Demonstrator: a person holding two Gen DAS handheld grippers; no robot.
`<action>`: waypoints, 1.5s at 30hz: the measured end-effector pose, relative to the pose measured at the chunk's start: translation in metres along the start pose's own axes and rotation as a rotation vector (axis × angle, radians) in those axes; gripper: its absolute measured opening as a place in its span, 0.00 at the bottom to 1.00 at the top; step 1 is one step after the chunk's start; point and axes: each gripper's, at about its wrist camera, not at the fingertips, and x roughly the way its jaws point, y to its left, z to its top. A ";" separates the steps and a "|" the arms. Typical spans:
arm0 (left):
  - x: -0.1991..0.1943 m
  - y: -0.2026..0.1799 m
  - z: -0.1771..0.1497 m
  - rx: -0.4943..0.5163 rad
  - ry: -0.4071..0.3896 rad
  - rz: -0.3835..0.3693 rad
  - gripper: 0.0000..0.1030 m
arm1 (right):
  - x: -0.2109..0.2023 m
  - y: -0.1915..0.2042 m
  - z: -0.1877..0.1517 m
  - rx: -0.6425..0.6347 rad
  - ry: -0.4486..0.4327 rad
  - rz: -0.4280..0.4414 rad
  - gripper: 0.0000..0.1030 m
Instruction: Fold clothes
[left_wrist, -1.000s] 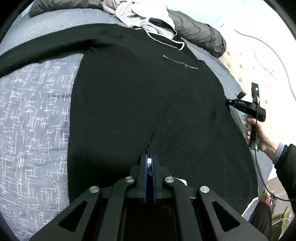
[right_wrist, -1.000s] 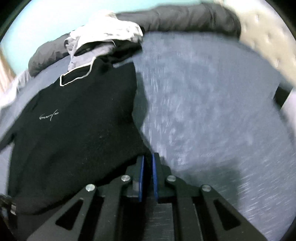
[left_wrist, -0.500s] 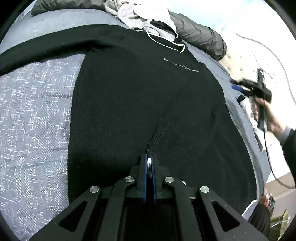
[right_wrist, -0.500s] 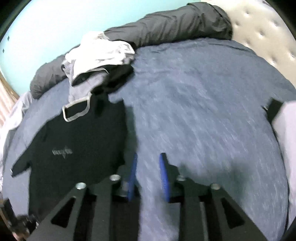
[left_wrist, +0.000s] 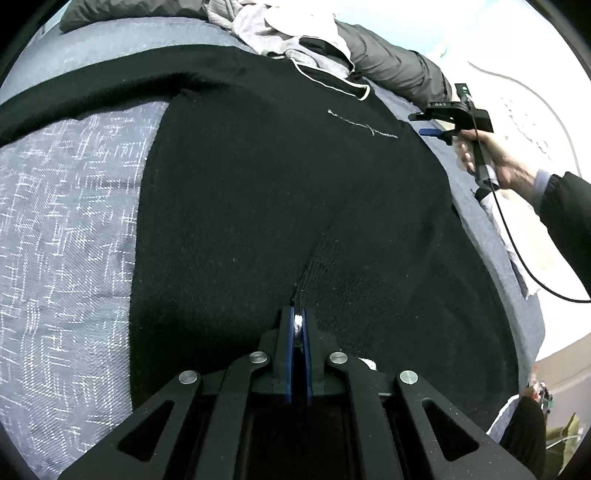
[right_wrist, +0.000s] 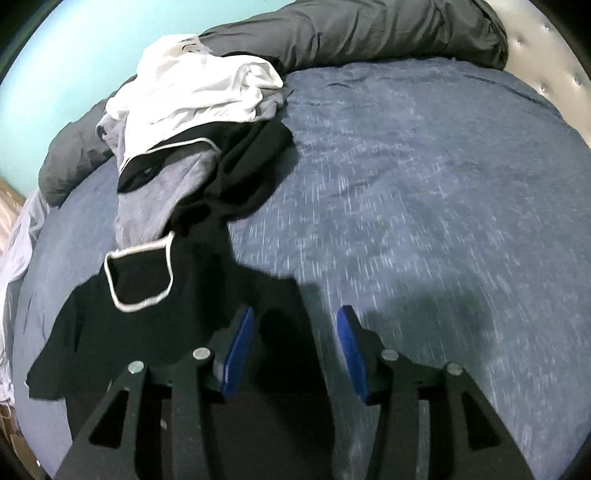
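Your work surface is a bed (right_wrist: 424, 177) covered in blue-grey flecked fabric. Directly ahead of your left tongs (left_wrist: 297, 325) a black sweater (left_wrist: 258, 192) lies spread flat on it, one sleeve stretched out to the left. Beyond the sweater's white-trimmed collar, a heap of white, grey and black clothes (right_wrist: 192, 107) rests on the cover. A dark grey rolled duvet (right_wrist: 369, 33) lies along the far edge.

I am looking at a bedroom in a home. A big bed (right_wrist: 424, 177) with a blue cover is filling my view, a soft buttoned headboard (right_wrist: 546, 62) is sitting at two o'clock, and loose clothes (right_wrist: 192, 92) are lying at eleven o'clock.
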 end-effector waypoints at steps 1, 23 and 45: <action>0.000 -0.001 0.000 0.007 -0.001 0.004 0.04 | 0.004 0.002 0.002 -0.005 0.010 -0.001 0.46; 0.005 -0.005 -0.002 0.026 0.002 0.023 0.04 | 0.005 0.002 0.010 -0.134 -0.094 -0.107 0.06; 0.009 -0.010 0.001 0.032 0.002 0.042 0.04 | -0.033 -0.072 -0.153 0.183 -0.004 0.342 0.08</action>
